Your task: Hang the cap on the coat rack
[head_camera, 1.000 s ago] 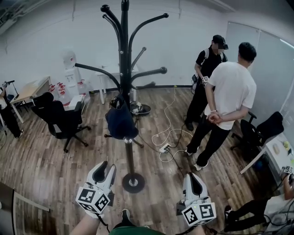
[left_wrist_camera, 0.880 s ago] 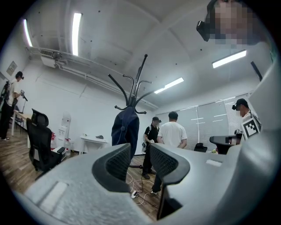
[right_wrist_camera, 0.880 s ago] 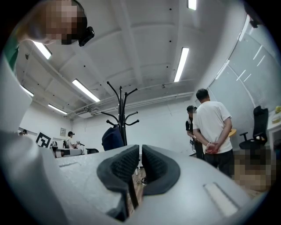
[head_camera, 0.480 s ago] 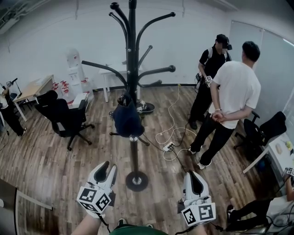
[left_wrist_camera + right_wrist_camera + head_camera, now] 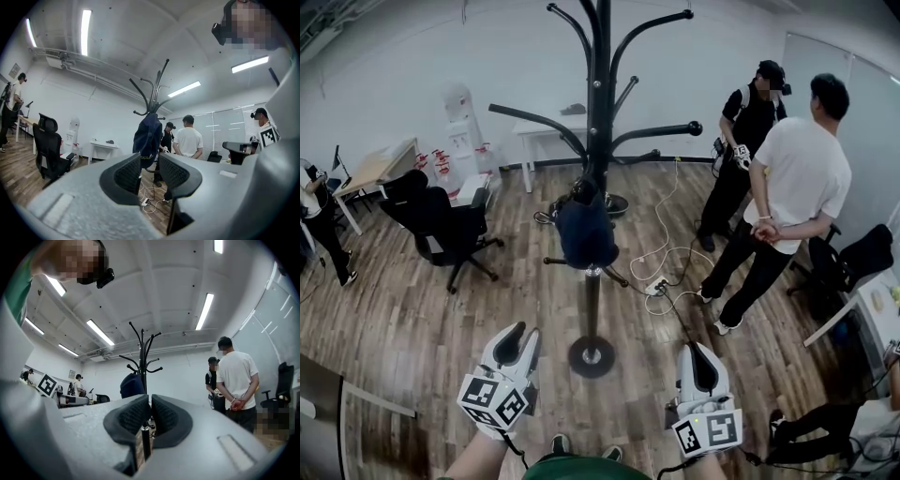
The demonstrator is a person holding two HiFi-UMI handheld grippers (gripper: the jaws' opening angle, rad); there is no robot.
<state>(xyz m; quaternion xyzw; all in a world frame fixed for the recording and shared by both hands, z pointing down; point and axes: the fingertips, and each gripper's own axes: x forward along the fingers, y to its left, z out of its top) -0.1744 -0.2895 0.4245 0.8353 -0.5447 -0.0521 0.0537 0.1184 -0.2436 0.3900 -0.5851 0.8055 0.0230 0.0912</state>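
Note:
A dark blue cap (image 5: 585, 232) hangs on a lower hook of the black coat rack (image 5: 592, 300), whose round base (image 5: 592, 357) stands on the wood floor. Both grippers are low in the head view, short of the rack and touching nothing. My left gripper (image 5: 517, 339) has a clear gap between its jaws, which are closing with nothing between them. It looks toward the cap (image 5: 147, 136). My right gripper (image 5: 701, 361) has its jaws together and empty. In its view the cap (image 5: 131, 385) hangs left of the rack pole (image 5: 143, 357).
Two people (image 5: 792, 187) stand to the right of the rack. Cables and a power strip (image 5: 658, 286) lie on the floor between them and the base. A black office chair (image 5: 441, 230) and a desk (image 5: 375, 173) are at the left. Someone sits at the lower right (image 5: 811, 427).
In the head view the rack and cap have shifted right and the base has moved slightly down. Both grippers stay low and empty.

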